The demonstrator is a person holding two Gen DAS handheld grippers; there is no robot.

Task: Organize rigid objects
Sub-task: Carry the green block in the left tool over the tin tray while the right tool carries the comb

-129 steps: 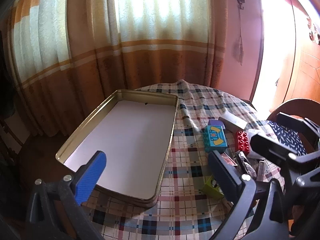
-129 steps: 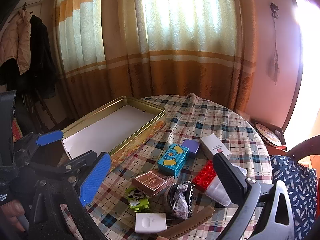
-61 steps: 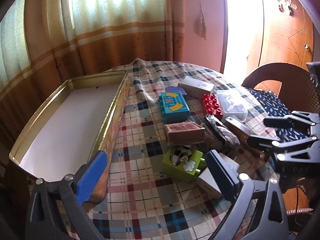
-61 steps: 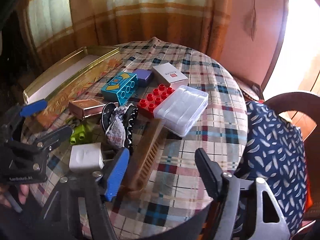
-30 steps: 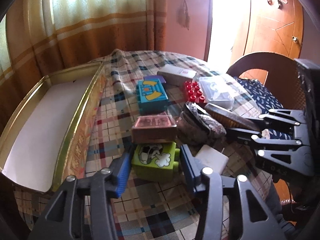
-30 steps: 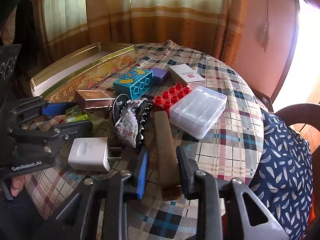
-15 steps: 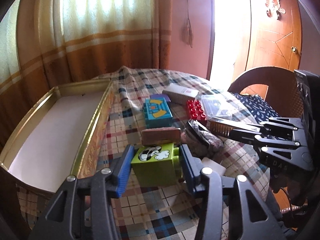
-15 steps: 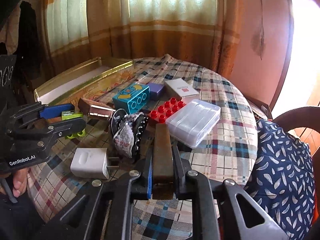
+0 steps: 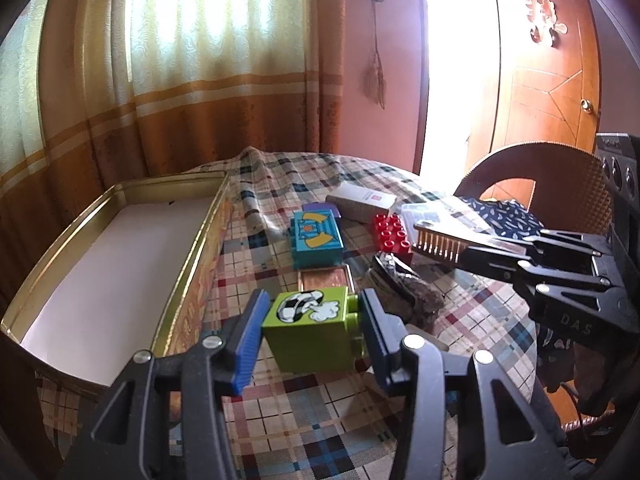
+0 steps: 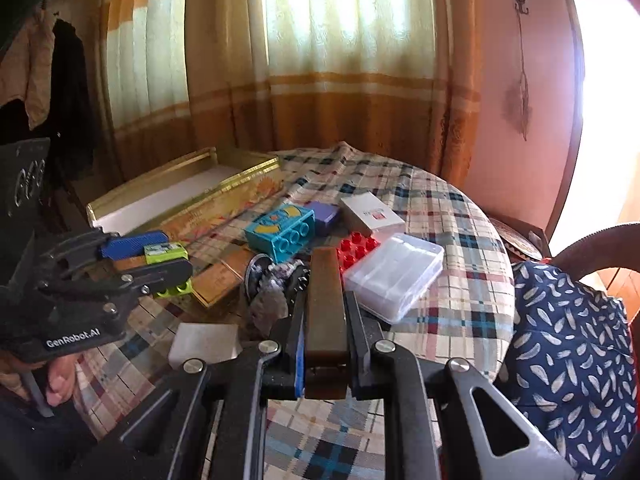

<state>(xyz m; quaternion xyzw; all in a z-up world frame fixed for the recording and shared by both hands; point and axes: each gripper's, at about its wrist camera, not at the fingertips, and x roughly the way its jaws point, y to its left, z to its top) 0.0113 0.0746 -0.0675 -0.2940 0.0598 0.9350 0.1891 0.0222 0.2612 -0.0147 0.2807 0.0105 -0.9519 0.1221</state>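
Left wrist view: half a second back the green toy block sat just above the checked tablecloth in front of the copper-coloured box; now it hangs a little higher, clear of the cloth, and the curtain fills more of the view. The left gripper is partly closed, its blue pads pinching the block on its left and right faces. The open gold tin lies to the left, its white floor bare. Farther off sit the teal block, the red studded brick and a white carton. At the right, the right gripper holds the wooden brush in the air, bristles down.

Right wrist view: compared with a second ago, when the jaws stood apart on either side of the brush as it lay on the cloth, the right gripper is now pressed tight on the brush's near end, and the brush points away over the clear plastic case and the dark crumpled bundle. A white charger lies near left. Farther left, the left gripper grips the green block near the tin, and a hand shows beneath it.
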